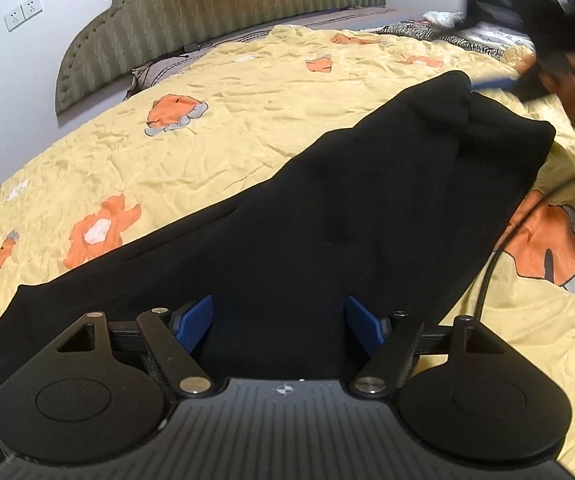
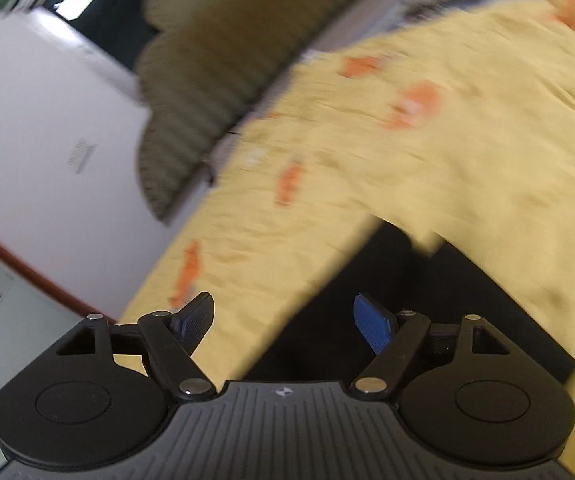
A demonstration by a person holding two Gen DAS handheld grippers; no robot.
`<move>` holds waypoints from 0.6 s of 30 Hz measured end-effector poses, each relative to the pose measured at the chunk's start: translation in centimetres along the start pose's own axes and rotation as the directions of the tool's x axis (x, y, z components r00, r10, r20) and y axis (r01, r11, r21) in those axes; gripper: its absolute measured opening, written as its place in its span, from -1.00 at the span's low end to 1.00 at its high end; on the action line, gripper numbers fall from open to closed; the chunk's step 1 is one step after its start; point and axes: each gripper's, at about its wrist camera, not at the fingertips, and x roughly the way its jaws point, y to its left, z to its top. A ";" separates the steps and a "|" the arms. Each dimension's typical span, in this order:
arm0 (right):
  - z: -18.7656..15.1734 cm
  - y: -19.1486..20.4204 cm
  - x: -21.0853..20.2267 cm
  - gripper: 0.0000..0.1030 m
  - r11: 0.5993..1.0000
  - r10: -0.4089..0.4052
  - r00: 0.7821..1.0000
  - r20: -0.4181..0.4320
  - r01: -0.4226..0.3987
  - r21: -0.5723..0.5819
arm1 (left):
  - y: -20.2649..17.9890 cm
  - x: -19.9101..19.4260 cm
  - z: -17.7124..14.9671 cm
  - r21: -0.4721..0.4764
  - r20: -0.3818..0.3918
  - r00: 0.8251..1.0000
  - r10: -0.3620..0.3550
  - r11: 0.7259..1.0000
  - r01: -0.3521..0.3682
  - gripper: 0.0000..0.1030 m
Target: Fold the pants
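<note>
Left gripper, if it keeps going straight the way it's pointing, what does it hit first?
Most likely the black pants: the left gripper is open with that fabric spread directly ahead between its fingers, lying on the yellow bedspread. Depth is hard to judge.

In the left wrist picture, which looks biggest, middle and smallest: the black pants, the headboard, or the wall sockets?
1. black pants, though they lie nearest the camera
2. headboard
3. wall sockets, far off and tiny
</note>
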 end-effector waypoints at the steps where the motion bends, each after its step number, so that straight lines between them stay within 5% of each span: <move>1: -0.3 -0.7 0.4 0.51 1.000 -0.010 1.000 -0.019 0.010 0.017 | 0.1 0.0 0.0 -0.005 0.000 1.000 0.003 1.000 -0.003 0.51; 4: -0.6 -0.9 3.0 0.51 0.998 0.000 0.996 -0.090 0.006 0.070 | 0.0 0.0 -0.1 -0.004 0.000 1.000 0.025 1.000 -0.025 0.51; 7: -0.6 3.1 5.3 0.51 0.999 0.041 0.990 -0.135 -0.036 0.037 | -0.3 0.0 -0.1 0.000 0.001 0.999 0.037 0.999 -0.037 0.51; 11: 0.8 10.8 6.0 0.48 0.947 0.279 0.947 -0.157 -0.299 -0.117 | -0.6 0.1 0.0 0.010 -0.002 0.999 0.044 0.999 -0.044 0.51; 15: 2.0 12.2 5.2 0.49 0.956 0.130 0.990 -0.047 -0.138 -0.259 | -0.2 0.3 0.1 -0.020 -0.009 1.000 0.027 0.999 -0.027 0.51; 18: 1.1 10.7 4.6 0.51 0.946 0.061 0.998 -0.014 -0.063 -0.318 | -0.1 0.4 0.0 -0.030 -0.007 1.000 0.021 0.999 -0.022 0.53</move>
